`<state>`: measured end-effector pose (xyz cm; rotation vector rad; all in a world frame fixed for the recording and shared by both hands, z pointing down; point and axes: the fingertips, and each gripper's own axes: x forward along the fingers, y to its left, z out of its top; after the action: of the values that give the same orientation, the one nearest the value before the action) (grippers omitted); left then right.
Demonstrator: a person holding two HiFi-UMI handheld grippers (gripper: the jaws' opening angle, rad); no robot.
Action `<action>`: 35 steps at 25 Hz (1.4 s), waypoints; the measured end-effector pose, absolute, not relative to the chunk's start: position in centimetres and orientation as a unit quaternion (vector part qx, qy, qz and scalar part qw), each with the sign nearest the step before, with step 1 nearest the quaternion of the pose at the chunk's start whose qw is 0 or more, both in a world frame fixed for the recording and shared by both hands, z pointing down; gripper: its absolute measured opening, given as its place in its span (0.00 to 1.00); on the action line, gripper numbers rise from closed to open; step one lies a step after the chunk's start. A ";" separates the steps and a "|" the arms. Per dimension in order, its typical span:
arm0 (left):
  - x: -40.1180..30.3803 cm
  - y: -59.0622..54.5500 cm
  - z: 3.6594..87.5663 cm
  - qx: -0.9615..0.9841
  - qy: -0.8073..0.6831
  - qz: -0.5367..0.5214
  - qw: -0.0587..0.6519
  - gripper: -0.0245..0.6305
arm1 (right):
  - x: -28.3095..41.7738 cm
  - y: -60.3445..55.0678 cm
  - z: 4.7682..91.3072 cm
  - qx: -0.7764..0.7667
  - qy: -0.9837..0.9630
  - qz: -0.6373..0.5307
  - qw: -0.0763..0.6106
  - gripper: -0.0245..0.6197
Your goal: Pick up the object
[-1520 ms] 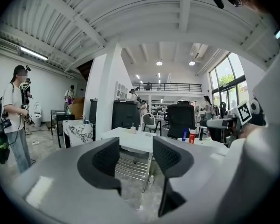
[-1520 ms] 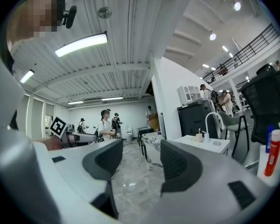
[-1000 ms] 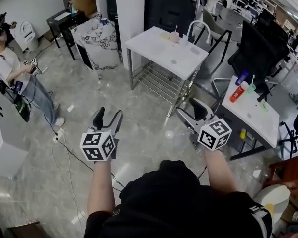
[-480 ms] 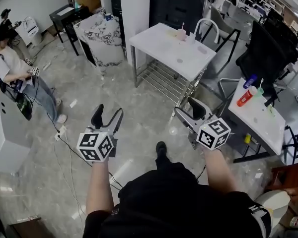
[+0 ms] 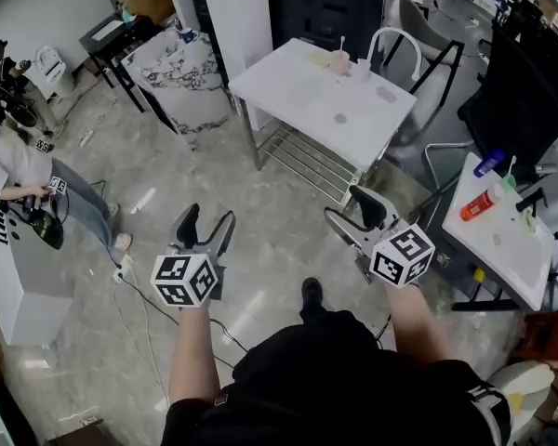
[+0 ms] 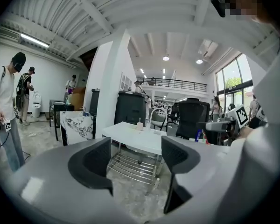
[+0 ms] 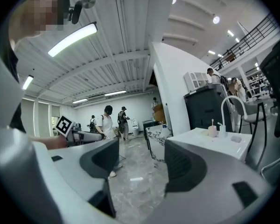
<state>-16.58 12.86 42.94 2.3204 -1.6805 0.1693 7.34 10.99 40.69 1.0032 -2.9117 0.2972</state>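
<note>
Both grippers hang in the air over the floor, in front of the person's body. The left gripper (image 5: 207, 219) is open wide, with nothing between its jaws, as the left gripper view (image 6: 135, 160) confirms. The right gripper (image 5: 351, 207) is open and empty too (image 7: 135, 162). Ahead stands a white table (image 5: 325, 100) with a wire shelf underneath. A small pink cup (image 5: 340, 61) with a straw and a pale cup beside it sit near its far edge. Both gripper views look towards that table (image 6: 135, 139) (image 7: 210, 141), still some way off.
A second white table (image 5: 502, 235) at the right holds a red bottle (image 5: 477, 203) and other bottles. Black office chair (image 5: 525, 100) and white chair (image 5: 391, 45) stand beyond. A marble-patterned block (image 5: 172, 72) is at the left rear. A person (image 5: 19, 179) stands left; a cable (image 5: 135, 295) crosses the floor.
The person has stepped forward, so the white table lies closer and a shoe now shows on the floor. The left jaws have spread a little wider. Both grippers stay empty.
</note>
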 end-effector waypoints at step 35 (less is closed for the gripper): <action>-19.8 -17.7 43.5 0.820 -0.561 0.064 0.096 0.52 | 3.7 -18.7 40.8 0.381 -0.919 0.086 0.050 0.46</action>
<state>-19.83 -17.74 43.52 2.4285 -1.6617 0.1891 3.73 -18.75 40.77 1.1600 -2.8003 0.2623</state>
